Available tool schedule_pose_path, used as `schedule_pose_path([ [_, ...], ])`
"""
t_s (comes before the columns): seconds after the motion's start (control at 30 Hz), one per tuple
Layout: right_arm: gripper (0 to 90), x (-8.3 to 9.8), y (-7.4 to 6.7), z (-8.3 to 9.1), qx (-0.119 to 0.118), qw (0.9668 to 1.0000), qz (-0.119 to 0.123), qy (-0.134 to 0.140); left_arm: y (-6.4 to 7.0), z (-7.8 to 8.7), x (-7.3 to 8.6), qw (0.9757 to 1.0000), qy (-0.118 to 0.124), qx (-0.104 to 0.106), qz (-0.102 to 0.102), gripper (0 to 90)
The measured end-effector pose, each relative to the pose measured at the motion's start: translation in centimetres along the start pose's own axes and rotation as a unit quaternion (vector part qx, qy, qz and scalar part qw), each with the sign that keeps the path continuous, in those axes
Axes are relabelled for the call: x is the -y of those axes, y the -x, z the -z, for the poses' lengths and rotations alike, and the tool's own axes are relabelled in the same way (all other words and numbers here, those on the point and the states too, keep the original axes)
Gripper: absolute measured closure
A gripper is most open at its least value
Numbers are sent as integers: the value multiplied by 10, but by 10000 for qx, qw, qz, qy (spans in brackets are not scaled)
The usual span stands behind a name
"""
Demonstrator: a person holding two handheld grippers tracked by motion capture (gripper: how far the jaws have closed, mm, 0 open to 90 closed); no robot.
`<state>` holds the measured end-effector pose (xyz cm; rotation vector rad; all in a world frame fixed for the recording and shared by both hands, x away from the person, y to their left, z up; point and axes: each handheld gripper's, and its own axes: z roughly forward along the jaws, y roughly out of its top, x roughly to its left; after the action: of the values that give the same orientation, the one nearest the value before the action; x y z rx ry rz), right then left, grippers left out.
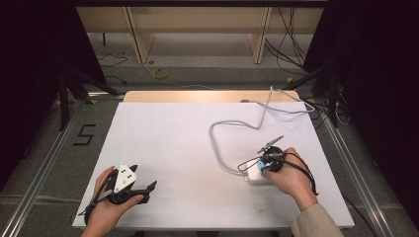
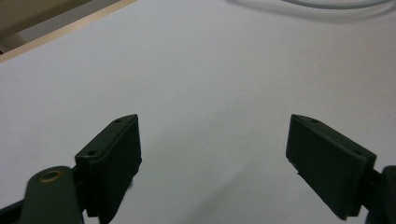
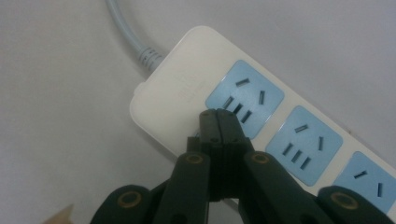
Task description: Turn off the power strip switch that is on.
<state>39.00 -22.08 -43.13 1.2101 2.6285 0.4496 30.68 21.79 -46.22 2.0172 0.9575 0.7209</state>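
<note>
The right tongs (image 3: 217, 114) are closed, tips set at the power strip (image 3: 187, 79) by its first socket. The left tongs (image 2: 212, 154) are held open above the bare tabletop (image 2: 210, 70).

A taped "5", seemingly, marks the floor (image 1: 85, 134).

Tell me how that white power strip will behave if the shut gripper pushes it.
The power strip looks rigid and flat, so it should slide, not tip. Its grey cable lies in loose loops, probably dragging floppily and perhaps swinging the strip round.
</note>
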Motion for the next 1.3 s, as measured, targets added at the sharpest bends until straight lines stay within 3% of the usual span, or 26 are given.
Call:
schedule_pose_path([
  [0.43,900,-1,-3,-1,99,9999,17,-55,1,0,0,10000,0,2,-3,179],
  [0.83,900,3,1,-1,-50,10000,-31,63,1,0,0,10000,-5,12,-5,179],
  [1.3,900,3,2,-1,-62,9999,-49,95,1,0,0,10000,1,17,-7,179],
])
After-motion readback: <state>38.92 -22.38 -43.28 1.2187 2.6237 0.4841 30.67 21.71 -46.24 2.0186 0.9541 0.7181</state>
